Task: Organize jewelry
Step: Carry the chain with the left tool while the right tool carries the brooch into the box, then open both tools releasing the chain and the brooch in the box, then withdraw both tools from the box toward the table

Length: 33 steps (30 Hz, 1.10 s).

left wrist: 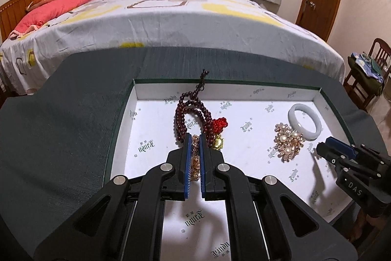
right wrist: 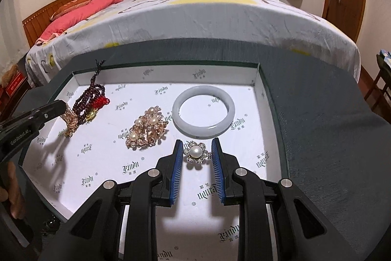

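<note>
- Jewelry sits in a shallow white-lined box (right wrist: 254, 76) on a dark cloth-covered table (right wrist: 317, 114); a bed (right wrist: 195, 16) lies beyond at 12 o'clock.
- Left gripper (left wrist: 194, 138): jaws pressed together on a gold chain piece (left wrist: 195, 163), which hangs between the blue pads. Seen from the right wrist, the chain dangles low over the box floor, so I judge it is being lowered into a spot at the box's 9 o'clock side.
- Dark red bead strand (left wrist: 190, 111) lies at 12 o'clock of the left jaws, its tassel draped over the far wall. A red knot charm (left wrist: 219, 125) and small gold charm (left wrist: 218, 142) sit at 1 o'clock, seemingly part of that strand, though the view is too crowded to be sure.
- Right gripper (right wrist: 197, 149): jaws narrowly apart, straddling a pearl flower brooch (right wrist: 197, 152). The pads look very near its petals; whether they press on it I cannot tell. Likely it is carried or being set down at the box's 5 o'clock corner, apart from the other pieces.
- Pale jade bangle (right wrist: 204, 111) lies flat at 12 o'clock of the right jaws, just beyond the brooch.
- Rose-gold pearl cluster (right wrist: 146, 126) rests at 10 o'clock of the right jaws, between bangle and bead strand.
- Pieces are spaced out, one per patch of floor, which would keep chains from tangling.
</note>
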Each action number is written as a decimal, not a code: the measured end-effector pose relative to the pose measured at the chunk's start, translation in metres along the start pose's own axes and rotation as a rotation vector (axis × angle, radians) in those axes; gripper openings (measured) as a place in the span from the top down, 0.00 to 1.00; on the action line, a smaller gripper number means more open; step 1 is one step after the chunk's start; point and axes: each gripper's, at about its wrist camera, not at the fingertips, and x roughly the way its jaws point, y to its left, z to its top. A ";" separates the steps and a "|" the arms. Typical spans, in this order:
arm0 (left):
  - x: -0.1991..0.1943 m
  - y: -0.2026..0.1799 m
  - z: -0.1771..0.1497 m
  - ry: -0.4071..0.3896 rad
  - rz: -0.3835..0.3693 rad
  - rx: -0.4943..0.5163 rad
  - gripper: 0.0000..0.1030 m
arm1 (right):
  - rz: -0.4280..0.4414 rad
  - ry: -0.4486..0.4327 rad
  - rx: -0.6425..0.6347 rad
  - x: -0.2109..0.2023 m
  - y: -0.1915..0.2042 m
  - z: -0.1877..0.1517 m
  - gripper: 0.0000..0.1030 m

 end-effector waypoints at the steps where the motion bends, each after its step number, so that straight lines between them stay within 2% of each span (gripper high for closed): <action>1: 0.001 0.000 -0.001 0.007 -0.003 0.001 0.94 | 0.001 0.003 0.000 0.001 0.000 0.000 0.76; 7: 0.006 0.002 -0.003 0.030 -0.005 -0.007 0.91 | 0.002 0.016 0.000 0.004 0.000 0.001 0.75; 9: 0.006 0.001 -0.004 0.030 -0.003 -0.008 0.80 | 0.004 0.020 0.000 0.004 0.000 0.001 0.75; 10: 0.005 0.001 -0.004 0.028 0.001 -0.009 0.75 | 0.005 0.022 0.001 0.004 0.000 0.001 0.73; 11: 0.005 0.002 -0.005 0.022 0.004 -0.013 0.67 | 0.007 0.023 0.003 0.004 0.000 0.001 0.61; 12: 0.004 0.002 -0.005 0.018 0.006 -0.015 0.62 | 0.020 0.019 0.001 0.004 0.001 0.001 0.59; 17: -0.001 0.003 -0.007 0.011 0.014 -0.027 0.47 | 0.004 -0.005 -0.025 -0.003 0.010 -0.001 0.40; 21: -0.012 0.005 -0.007 -0.016 0.022 -0.035 0.37 | 0.013 -0.037 -0.001 -0.017 0.007 0.000 0.40; 31: -0.056 -0.004 -0.012 -0.090 0.020 -0.018 0.29 | 0.013 -0.109 0.025 -0.062 0.001 -0.003 0.40; 33: -0.068 -0.008 -0.015 -0.112 0.029 -0.010 0.24 | 0.010 -0.115 0.029 -0.070 0.000 -0.007 0.40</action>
